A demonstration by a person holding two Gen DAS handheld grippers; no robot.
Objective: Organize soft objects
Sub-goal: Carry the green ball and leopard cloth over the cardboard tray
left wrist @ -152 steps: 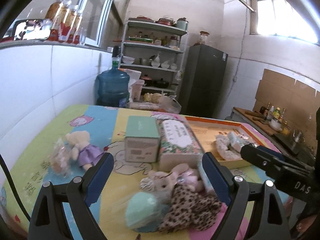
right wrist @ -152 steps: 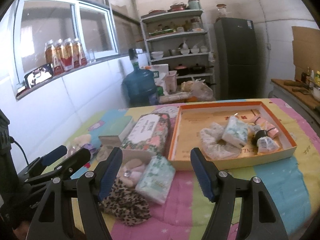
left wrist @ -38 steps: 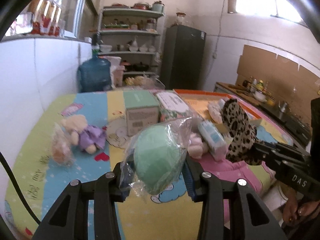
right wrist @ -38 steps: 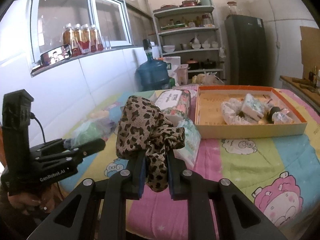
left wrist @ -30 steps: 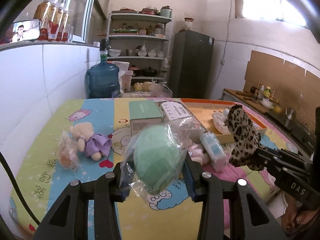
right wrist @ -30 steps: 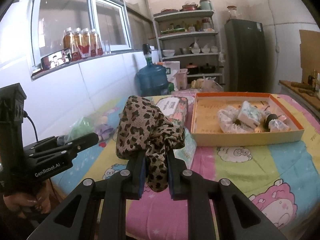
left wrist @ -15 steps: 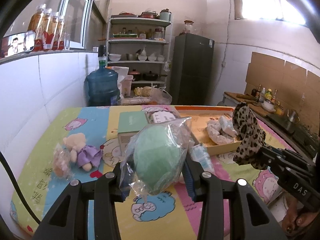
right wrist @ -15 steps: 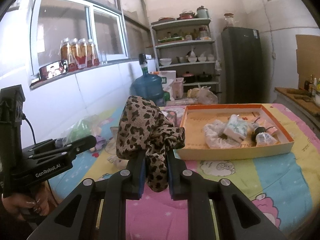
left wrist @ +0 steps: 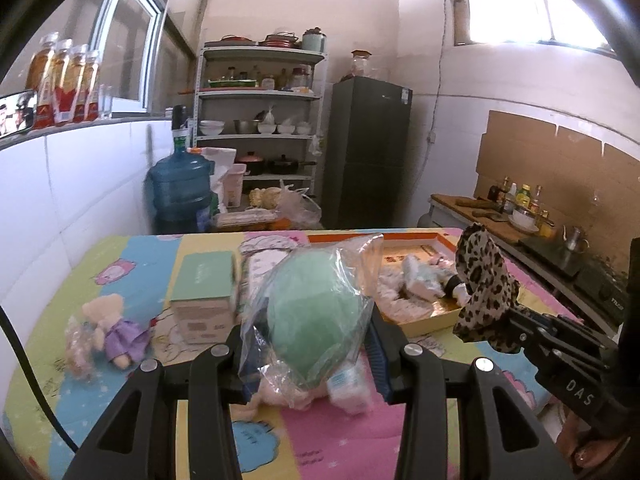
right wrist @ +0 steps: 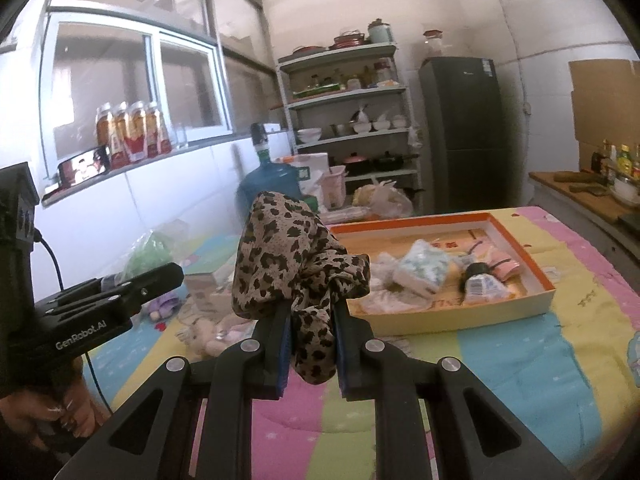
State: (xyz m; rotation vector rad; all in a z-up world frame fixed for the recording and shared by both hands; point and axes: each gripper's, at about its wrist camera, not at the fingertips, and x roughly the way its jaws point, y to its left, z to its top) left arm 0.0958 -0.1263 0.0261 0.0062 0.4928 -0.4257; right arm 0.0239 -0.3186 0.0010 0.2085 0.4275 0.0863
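Note:
My left gripper (left wrist: 310, 344) is shut on a green sponge in a clear plastic bag (left wrist: 316, 312), lifted above the colourful quilt. The right gripper (right wrist: 310, 336) is shut on a bunched leopard-print cloth (right wrist: 292, 260), which shows in the left wrist view as the leopard-print cloth (left wrist: 482, 292) at the right. An orange-rimmed tray (right wrist: 520, 236) lies ahead on the quilt, with wrapped soft packets (right wrist: 420, 268) and a small bottle (right wrist: 480, 284) in it. A pink plush toy (left wrist: 280, 390) lies under the held bag. A small bear in a purple dress (left wrist: 112, 328) rests at the left.
A green-topped box (left wrist: 204, 288) and a floral tissue pack (left wrist: 256, 264) stand mid-quilt. Beyond the bed are a blue water jug (left wrist: 180, 192), a metal shelf with dishes (left wrist: 260, 120) and a dark fridge (left wrist: 368, 152). A hand (right wrist: 68, 408) grips the left tool.
Both grippers, each keeping its load, have travelled forward and a little up over the quilt; the tray now looks nearer and the bear and boxes have slid back toward the frame's lower left.

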